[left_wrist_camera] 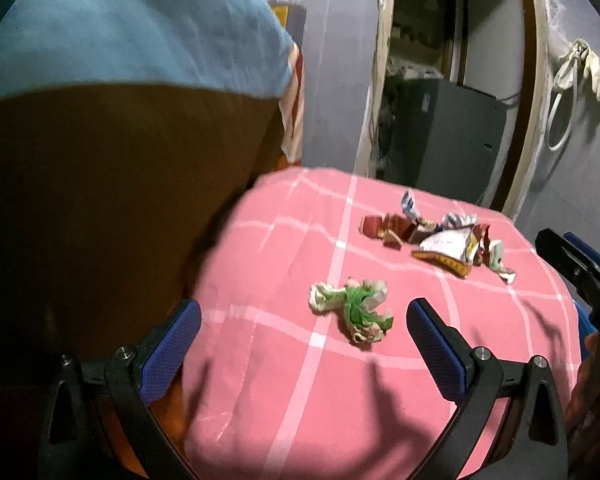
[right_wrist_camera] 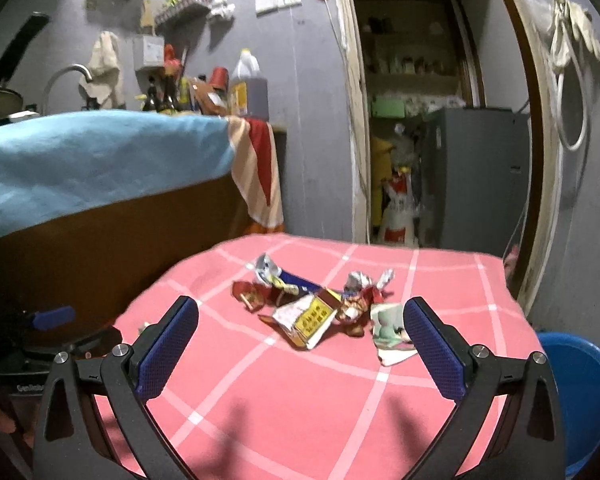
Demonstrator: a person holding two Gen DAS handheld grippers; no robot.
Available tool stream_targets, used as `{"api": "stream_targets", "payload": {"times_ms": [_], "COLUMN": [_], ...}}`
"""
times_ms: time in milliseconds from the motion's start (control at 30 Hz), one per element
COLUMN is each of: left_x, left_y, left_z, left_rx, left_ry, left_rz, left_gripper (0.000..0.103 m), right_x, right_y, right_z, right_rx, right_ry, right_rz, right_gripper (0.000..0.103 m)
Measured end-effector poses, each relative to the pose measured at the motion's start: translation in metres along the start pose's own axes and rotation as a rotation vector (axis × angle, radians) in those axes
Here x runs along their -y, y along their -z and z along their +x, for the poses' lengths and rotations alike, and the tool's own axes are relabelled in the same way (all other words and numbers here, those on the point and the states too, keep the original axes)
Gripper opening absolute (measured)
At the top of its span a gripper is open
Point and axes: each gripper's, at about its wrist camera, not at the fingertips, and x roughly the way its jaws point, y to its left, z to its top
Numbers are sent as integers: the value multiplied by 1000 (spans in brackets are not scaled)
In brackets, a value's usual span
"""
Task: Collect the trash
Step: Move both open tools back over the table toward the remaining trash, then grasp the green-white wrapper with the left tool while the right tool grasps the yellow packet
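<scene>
A crumpled green-and-white wrapper [left_wrist_camera: 354, 308] lies on the pink checked tablecloth [left_wrist_camera: 284, 380], just ahead of my open, empty left gripper [left_wrist_camera: 304, 312]. Farther right is a pile of torn red, white and yellow wrappers [left_wrist_camera: 440, 242]. In the right wrist view the same pile [right_wrist_camera: 320, 306] lies on the cloth [right_wrist_camera: 300, 408] between and just beyond the blue pads of my open, empty right gripper [right_wrist_camera: 300, 312]. A pale green-and-white scrap [right_wrist_camera: 390, 334] lies next to the right pad. The right gripper also shows at the right edge of the left wrist view [left_wrist_camera: 580, 268].
A blue bucket [right_wrist_camera: 580, 392] stands low at the table's right. A brown counter under a blue cloth [right_wrist_camera: 92, 160] stands to the left, with bottles and a tap behind. A doorway with a grey fridge [right_wrist_camera: 476, 176] lies beyond the table.
</scene>
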Motion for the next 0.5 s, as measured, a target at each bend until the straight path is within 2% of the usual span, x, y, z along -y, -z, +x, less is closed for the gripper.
{"api": "stream_targets", "payload": {"times_ms": [100,200,367,500], "left_x": [0,-1,1,5], "left_y": [0,-1,-3,-6], "left_z": [5,11,22,30], "left_rx": [-32,-63,-118,-158], "left_ry": [16,40,85,126], "left_rz": [-5,-8,-10,-8], "left_gripper": [100,92,72,59], "right_x": [5,9,9,6], "right_y": [-1,0,2,2], "right_z": [14,27,48,64], "right_rx": [-66,-125,-206,-256], "right_ry": [-2,-22,-48,-56], "right_rz": [14,35,56,47], "right_gripper": [103,103,102,97]}}
